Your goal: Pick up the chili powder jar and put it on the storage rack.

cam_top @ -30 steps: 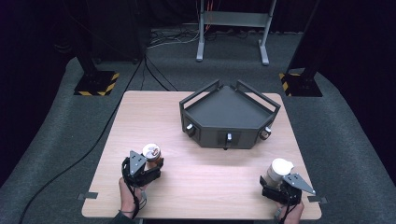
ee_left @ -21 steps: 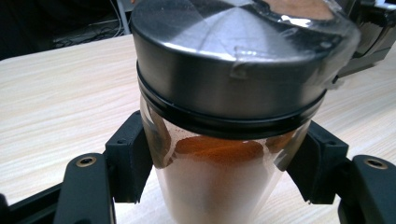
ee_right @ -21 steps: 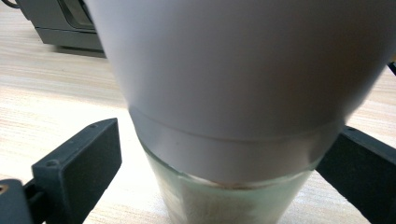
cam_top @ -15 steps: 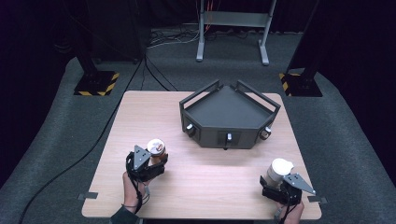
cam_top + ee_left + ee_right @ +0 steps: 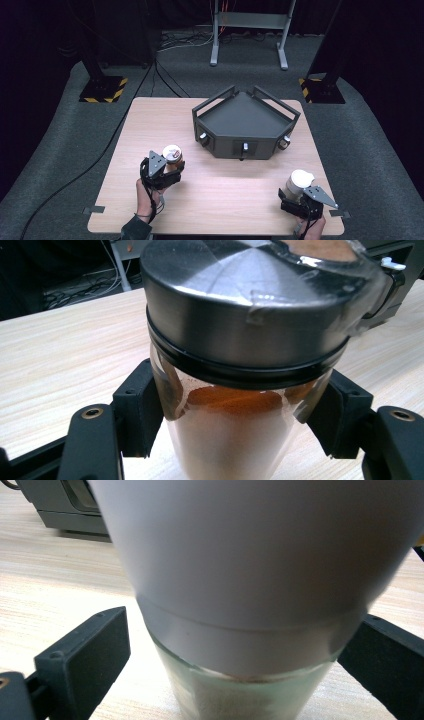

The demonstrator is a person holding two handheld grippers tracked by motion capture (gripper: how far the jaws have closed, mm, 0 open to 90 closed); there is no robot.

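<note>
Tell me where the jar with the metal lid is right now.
In the high view the metal-lidded jar is at the table's front left, clamped in the left tongs, diagonally in front of the dark tray.

Black tool (image 5: 170,172) with grey plate, dark sleeve (image 5: 134,231).

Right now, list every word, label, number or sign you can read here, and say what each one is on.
No readable text anywhere.
Metal-lidded jar: clear tape on the lid, no print visible.
White-capped jar: plain cap, no label visible.
Black tray: no legible markings; its front knobs are too small to tell.
Stand bases: yellow-and-black hazard stripes, a sign without words.
</note>
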